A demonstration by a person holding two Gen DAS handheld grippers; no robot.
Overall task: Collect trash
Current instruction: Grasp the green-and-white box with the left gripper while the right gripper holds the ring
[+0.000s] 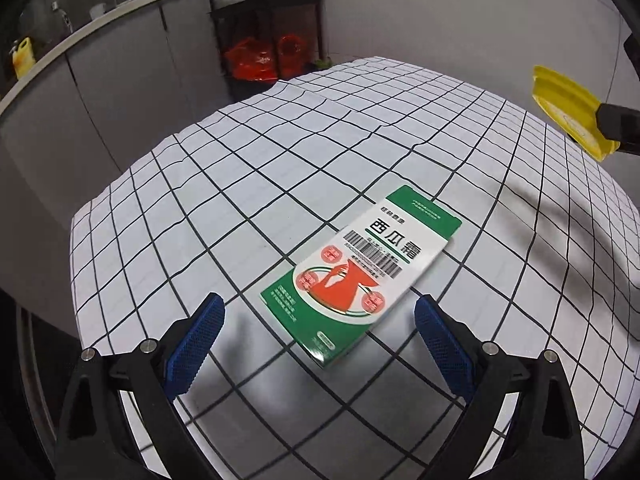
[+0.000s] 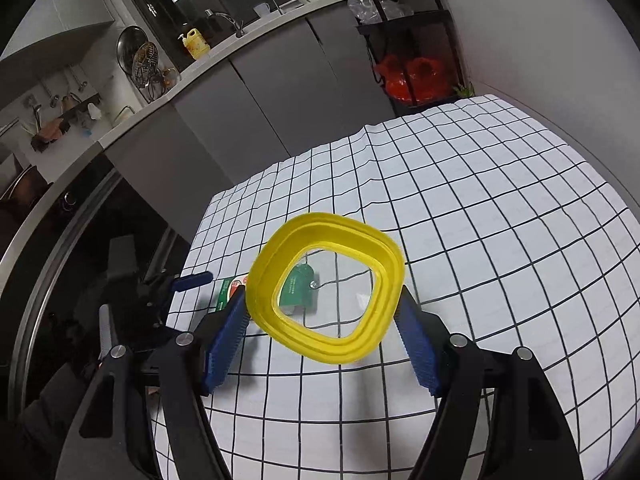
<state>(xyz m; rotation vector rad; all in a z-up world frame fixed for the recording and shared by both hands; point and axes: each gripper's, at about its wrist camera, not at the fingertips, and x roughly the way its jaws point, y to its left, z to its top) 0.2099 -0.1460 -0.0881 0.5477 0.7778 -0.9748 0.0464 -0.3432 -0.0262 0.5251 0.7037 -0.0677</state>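
Two grippers work over the checked tablecloth [image 1: 280, 152]. The right gripper [image 2: 322, 312] clamps a yellow lid [image 2: 324, 292]; the left gripper [image 1: 320, 328] gapes empty above a green carton [image 1: 360, 272].

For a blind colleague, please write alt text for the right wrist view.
The right tool grips a yellow lid with a clear middle above a table covered by a white checked cloth. Through the lid a green box shows on the cloth, and the left tool reaches in from the left.
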